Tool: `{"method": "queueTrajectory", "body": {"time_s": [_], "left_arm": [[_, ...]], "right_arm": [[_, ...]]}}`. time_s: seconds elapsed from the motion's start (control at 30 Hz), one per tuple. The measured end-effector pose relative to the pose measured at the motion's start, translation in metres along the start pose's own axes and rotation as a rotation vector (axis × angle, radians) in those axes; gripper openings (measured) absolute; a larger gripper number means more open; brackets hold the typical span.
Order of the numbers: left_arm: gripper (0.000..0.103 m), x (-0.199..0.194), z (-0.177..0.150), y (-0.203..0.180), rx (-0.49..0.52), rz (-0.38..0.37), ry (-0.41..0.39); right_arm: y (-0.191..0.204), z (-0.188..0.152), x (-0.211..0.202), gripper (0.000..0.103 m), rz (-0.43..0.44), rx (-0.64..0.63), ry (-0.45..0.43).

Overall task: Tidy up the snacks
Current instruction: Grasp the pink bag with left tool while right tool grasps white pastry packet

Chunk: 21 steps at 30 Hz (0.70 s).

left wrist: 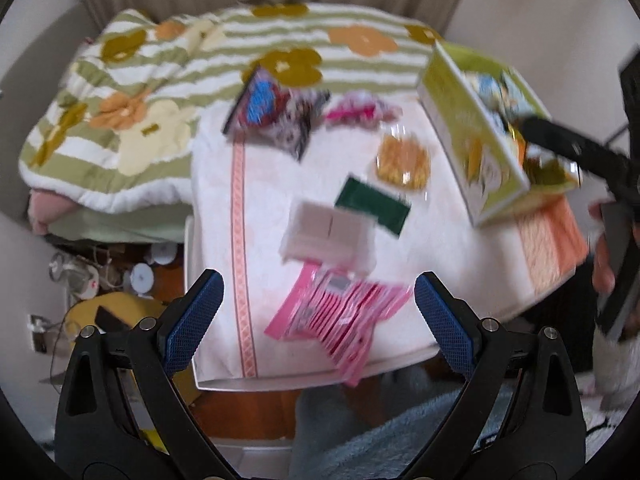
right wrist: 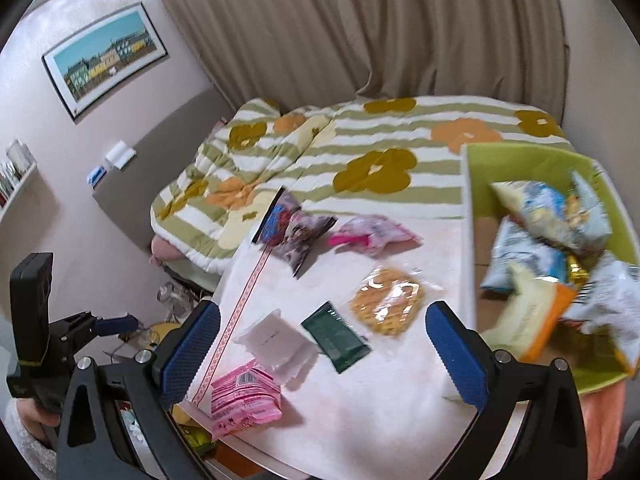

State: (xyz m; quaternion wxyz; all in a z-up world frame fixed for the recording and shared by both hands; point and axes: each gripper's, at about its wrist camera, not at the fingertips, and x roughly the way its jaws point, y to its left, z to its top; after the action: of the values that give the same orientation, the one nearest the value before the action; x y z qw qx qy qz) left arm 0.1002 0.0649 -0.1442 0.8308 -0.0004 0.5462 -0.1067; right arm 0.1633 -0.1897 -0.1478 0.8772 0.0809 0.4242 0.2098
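The pink snack packet (left wrist: 336,312) looks light, soft and crinkly, likely slippery film; best pinched across a flat sealed edge; it lies on the table (left wrist: 400,240) near its front edge, between and just beyond the left hand-held gripper (left wrist: 320,304), whose jaws gape empty; the right hand-held gripper (right wrist: 324,344) hangs released too.

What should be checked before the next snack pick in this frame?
1. Left tool open, empty: ok.
2. Right tool open, empty: ok.
3. Pink packet lying free on the white table cloth: ok.
4. Green box has room left: cannot tell, several bags already inside.
5. Dark green packet overlapping white packet: cannot tell, blurred.
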Motion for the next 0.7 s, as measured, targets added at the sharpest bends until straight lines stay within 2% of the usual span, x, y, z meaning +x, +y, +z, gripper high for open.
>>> {"method": "queueTrajectory", "body": {"time_s": [0.13,0.27,0.53,0.7], "left_arm": [[0.096,0.033,-0.017,0.004,0.075,-0.06,0.073],[0.096,0.065,-0.031,-0.004,0.149,-0.063,0.114],[0.096,0.103,-0.053,-0.036,0.303,0.038,0.104],[0.096,0.125,-0.056,-0.046,0.327,0.083,0.128]], "right_arm": [[0.017,-0.004,0.035,0.102,-0.016,-0.068,0.059],[0.026,-0.013,0.07,0.102,-0.012,-0.162,0.115],[0.033,-0.033,0.129,0.102,0.081,-0.353,0.223],[0.03,-0.045,0.156,0.103,0.173,-0.413,0.279]]}}
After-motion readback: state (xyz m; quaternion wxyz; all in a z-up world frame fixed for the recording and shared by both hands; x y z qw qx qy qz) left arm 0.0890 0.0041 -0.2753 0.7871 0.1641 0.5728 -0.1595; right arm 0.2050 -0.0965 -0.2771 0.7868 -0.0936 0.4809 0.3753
